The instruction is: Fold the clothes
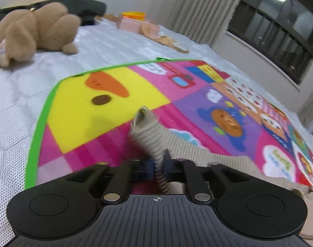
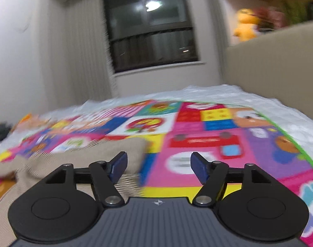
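The left tool [image 1: 159, 164] is clenched on a fold of the beige striped garment [image 1: 150, 135], whose cuff sticks up just ahead of its fingertips; the rest trails off to its right across the colourful play mat [image 1: 119, 94] on the bed [image 1: 16, 94]. The right tool [image 2: 158, 165] is released, jaws wide apart, with the garment [image 2: 74, 154] lying ahead-left of it, beneath its left finger [image 2: 118, 164].

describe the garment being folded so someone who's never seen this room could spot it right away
Find the bright patchwork play mat spread on the white bed. Across it lies a beige ribbed garment, one end pinched in the left gripper. It is the only dull, finely striped cloth among cartoon colours.
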The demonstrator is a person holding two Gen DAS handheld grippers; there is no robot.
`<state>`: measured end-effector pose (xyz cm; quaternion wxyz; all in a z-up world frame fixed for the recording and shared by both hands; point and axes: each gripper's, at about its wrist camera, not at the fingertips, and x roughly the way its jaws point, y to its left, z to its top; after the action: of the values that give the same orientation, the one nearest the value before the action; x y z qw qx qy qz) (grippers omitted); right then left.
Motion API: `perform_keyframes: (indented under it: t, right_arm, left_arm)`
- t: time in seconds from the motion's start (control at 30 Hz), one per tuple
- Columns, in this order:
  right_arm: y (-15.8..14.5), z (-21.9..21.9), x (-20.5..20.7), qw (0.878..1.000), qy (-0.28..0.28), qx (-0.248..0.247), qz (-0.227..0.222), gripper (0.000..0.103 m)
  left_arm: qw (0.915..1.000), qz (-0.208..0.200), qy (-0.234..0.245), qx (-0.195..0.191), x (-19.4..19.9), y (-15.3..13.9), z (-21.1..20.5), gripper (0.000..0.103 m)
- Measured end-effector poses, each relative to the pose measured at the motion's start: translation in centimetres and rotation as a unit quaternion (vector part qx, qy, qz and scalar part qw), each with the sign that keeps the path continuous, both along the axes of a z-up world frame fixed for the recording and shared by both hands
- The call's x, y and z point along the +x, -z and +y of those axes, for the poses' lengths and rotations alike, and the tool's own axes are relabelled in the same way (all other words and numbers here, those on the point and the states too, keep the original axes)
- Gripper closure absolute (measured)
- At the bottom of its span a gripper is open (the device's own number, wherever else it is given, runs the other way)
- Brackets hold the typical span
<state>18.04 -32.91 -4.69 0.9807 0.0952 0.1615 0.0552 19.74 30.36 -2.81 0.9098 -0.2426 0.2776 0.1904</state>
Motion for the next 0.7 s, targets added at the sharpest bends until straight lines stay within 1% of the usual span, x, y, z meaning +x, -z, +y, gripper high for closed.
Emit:
perform_keyframes:
  t: [0.03,0.1,0.17,0.2,0.27,0.3,0.37,0.43,0.5,0.57,0.7]
  right_arm:
    - [0.8,-1.3,0.2,1.0,0.012,0.026,0.009,0.027]
    - [2.0,-3.8,0.9,0.995,0.023,0.097,0.029,0.027]
    - [2.5,-5.3,1.3,0.989,0.031,0.143,0.036,0.024]
    - [2.8,-5.8,1.4,0.986,0.029,0.157,0.037,0.022]
    - [3.0,-5.8,1.4,0.986,0.02,0.164,0.033,0.021]
    - [3.0,-5.7,1.3,0.986,0.016,0.164,0.029,0.018]
    - [3.0,-5.5,1.2,0.987,0.007,0.162,0.021,0.017]
    - [2.9,-5.3,1.3,0.987,0.001,0.162,0.016,0.016]
    - [3.0,-5.6,1.2,0.985,-0.003,0.17,0.014,0.016]
    - [3.1,-5.8,1.2,0.983,-0.007,0.182,0.015,0.016]
    - [3.3,-6.2,1.2,0.98,-0.011,0.196,0.014,0.015]
  left_arm:
    - [0.9998,-0.013,0.009,0.014,-0.2,-1.5,-0.8,0.094]
    - [0.9981,-0.039,0.026,0.041,-0.7,-4.6,-2.5,0.094]
    - [0.9945,-0.068,0.046,0.066,-1.1,-8.0,-4.5,0.094]
    - [0.9916,-0.086,0.06,0.075,-1.0,-9.9,-5.9,0.094]
    - [0.9839,-0.124,0.092,0.09,-1.1,-13.5,-8.9,0.094]
    - [0.9791,-0.143,0.11,0.094,-1.1,-15.1,-10.6,0.094]
    - [0.9694,-0.17,0.149,0.096,-0.8,-17.6,-14.2,0.094]
    - [0.961,-0.183,0.184,0.095,-0.2,-18.9,-17.6,0.094]
    - [0.9535,-0.184,0.219,0.096,0.8,-19.2,-21.2,0.094]
    - [0.947,-0.179,0.249,0.096,1.8,-19.0,-24.6,0.094]
    - [0.9387,-0.149,0.298,0.09,3.6,-16.9,-30.2,0.094]
